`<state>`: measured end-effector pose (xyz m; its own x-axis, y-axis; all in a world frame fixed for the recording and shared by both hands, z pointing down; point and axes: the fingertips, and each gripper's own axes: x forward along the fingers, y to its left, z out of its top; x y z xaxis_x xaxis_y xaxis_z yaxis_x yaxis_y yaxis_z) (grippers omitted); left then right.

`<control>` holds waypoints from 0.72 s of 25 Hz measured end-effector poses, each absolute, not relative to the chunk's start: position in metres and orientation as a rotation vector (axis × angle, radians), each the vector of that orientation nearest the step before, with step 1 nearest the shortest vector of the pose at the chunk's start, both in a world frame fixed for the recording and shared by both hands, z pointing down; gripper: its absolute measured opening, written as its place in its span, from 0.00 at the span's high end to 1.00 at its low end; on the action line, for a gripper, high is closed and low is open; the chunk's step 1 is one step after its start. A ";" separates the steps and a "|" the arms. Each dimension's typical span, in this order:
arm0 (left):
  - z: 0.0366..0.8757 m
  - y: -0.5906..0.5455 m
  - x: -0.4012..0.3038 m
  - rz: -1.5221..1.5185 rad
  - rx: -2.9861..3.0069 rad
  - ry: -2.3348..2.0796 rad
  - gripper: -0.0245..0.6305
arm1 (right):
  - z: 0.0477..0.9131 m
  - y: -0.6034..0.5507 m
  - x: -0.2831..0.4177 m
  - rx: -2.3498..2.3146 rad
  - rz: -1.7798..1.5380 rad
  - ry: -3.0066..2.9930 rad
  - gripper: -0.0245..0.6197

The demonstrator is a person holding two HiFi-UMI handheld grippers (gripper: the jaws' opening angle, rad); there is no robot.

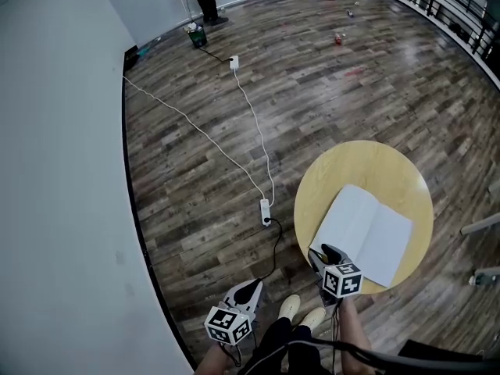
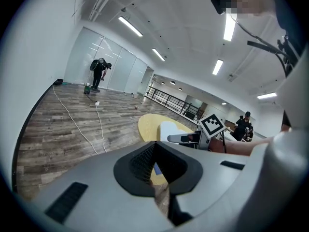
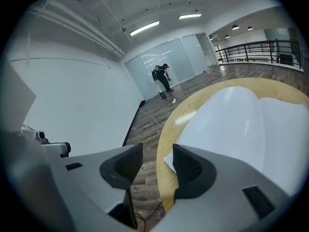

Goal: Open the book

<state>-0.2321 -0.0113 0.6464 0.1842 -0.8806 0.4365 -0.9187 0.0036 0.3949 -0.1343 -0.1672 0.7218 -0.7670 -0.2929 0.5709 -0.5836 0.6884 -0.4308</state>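
The left gripper (image 1: 251, 287) and the right gripper (image 1: 325, 251) each have a pale grey shell, black ribbed pads (image 3: 186, 166) and a white cube (image 1: 342, 280) printed with black square markers. The person wears dark trousers (image 1: 280, 348) and pale shoes (image 1: 301, 309), with a black cable (image 1: 391, 358) at the near right.

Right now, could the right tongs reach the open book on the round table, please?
Probably yes: the right tongs hover open at the near corner of the open book on the round table, with nothing between them.

No writing can be read: the book (image 1: 363, 233) lies open on blank white pages
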 end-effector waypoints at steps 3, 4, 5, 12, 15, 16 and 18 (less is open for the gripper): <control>0.634 -0.021 -0.221 0.086 1.906 -1.672 0.96 | 0.704 -0.172 -0.119 0.712 0.833 -2.454 0.69; 0.630 -0.024 -0.216 0.086 1.922 -1.667 0.96 | 0.698 -0.172 -0.112 0.726 0.828 -2.460 0.69; 0.626 -0.027 -0.210 0.086 1.940 -1.661 0.96 | 0.692 -0.173 -0.105 0.744 0.823 -2.466 0.69; 0.596 -0.072 -0.161 0.096 2.130 -1.559 0.96 | 0.648 -0.191 -0.038 0.948 0.781 -2.503 0.69; 0.579 -0.088 -0.133 0.093 2.207 -1.510 0.96 | 0.620 -0.193 0.003 1.060 0.733 -2.521 0.69; 0.575 -0.092 -0.124 0.091 2.231 -1.493 0.96 | 0.610 -0.192 0.015 1.091 0.712 -2.530 0.69; 0.566 -0.100 -0.107 0.089 2.280 -1.458 0.96 | 0.591 -0.189 0.040 1.162 0.668 -2.541 0.69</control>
